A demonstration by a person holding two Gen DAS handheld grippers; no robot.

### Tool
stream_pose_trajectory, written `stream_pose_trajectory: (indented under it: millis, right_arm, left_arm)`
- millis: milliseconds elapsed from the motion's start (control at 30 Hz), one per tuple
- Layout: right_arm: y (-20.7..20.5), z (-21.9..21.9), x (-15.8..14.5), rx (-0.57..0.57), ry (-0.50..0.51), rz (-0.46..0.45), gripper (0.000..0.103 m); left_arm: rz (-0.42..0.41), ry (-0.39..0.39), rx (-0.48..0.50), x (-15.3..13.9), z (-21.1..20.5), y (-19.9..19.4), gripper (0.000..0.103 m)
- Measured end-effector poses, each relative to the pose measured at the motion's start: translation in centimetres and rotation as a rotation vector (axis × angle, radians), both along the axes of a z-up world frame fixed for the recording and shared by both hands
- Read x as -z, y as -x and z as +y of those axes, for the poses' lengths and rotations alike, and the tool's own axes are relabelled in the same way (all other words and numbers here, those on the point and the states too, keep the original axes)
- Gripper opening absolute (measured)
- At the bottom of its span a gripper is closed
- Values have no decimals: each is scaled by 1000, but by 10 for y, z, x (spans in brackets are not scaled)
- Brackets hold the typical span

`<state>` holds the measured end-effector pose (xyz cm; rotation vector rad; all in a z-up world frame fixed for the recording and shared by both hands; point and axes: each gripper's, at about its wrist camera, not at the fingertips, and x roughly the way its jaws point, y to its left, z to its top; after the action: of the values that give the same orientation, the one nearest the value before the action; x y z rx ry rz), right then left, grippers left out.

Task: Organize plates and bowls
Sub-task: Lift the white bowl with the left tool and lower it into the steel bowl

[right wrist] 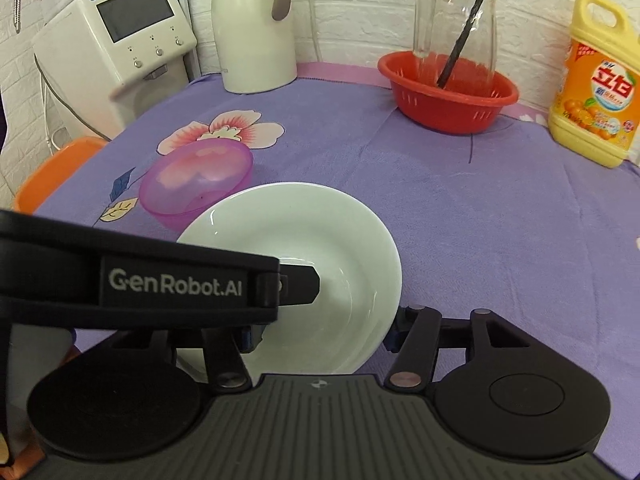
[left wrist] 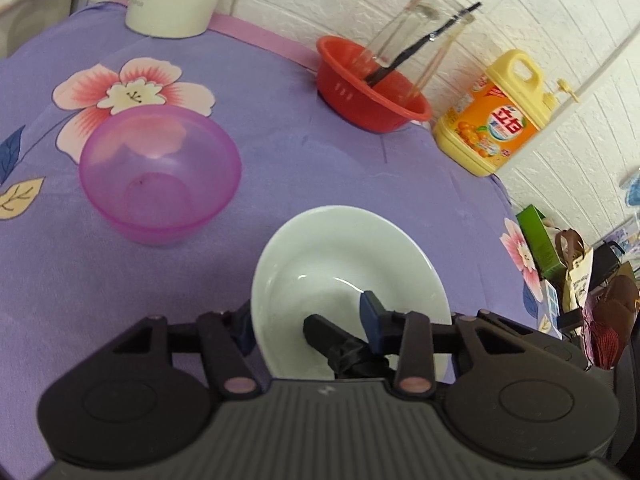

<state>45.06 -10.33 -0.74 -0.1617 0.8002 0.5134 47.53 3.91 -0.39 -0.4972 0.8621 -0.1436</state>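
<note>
A white plate [left wrist: 340, 248] lies tilted on the purple flowered cloth. My left gripper [left wrist: 306, 318] is shut on its near rim, with one finger outside the rim and the blue pad [left wrist: 370, 312] inside the dish. In the right wrist view that gripper's black finger [right wrist: 296, 285] reaches in from the left over the plate [right wrist: 312, 216]. My right gripper [right wrist: 324, 332] stands open astride the plate's near right side, its right finger [right wrist: 400, 326] just outside the rim. An empty translucent purple bowl [left wrist: 160, 176] [right wrist: 196, 184] stands upright to the left, behind the plate.
A red basket [right wrist: 448, 112] holding a glass jar and a black utensil stands at the back. Right of it is a yellow detergent bottle [right wrist: 596, 92]. A white kettle [right wrist: 256, 32] and a water dispenser [right wrist: 116, 40] sit at the back left. Bags [left wrist: 592, 280] hang past the table's right edge.
</note>
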Motion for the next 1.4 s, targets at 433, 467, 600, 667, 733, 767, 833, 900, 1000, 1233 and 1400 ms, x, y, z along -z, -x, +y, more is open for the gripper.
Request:
stream_pose_trajectory:
  millis: [433, 467, 600, 667, 733, 767, 833, 900, 1000, 1233, 1400]
  right_arm:
    - [116, -48, -35, 66, 58, -85, 103]
    - [127, -54, -36, 78, 58, -89, 103]
    - [166, -75, -31, 130, 36, -80, 103]
    - [182, -84, -28, 148, 23, -71, 103]
    - [201, -93, -25, 160, 6, -63, 103]
    - [208, -96, -24, 166, -3, -59, 103]
    - [224, -101, -18, 173, -21, -45, 103]
    - [232, -103, -12, 177, -32, -34, 103]
    - [238, -105, -1, 178, -50, -12, 103]
    - [238, -121, 4, 206, -120, 2, 103]
    - [245, -136, -2, 238, -208, -10, 103]
  left_arm:
    - [-46, 26, 151, -30, -65, 103, 39]
    - [-51, 28, 168, -31, -71, 113, 39]
    - [-40, 30, 221, -27, -92, 146, 39]
    - [-25, 38, 248, -24, -99, 161, 39]
    - [-21, 42, 271, -22, -104, 176, 39]
    - [-20, 43, 281, -20, -106, 183, 39]
    - [-14, 48, 289, -15, -108, 197, 39]
    - [-1, 49, 296, -6, -110, 204, 39]
    - [33, 49, 294, 7, -111, 208, 38]
    - [-14, 27, 308, 3, -109, 214, 45]
    - [-90, 1, 304, -12, -99, 220, 66]
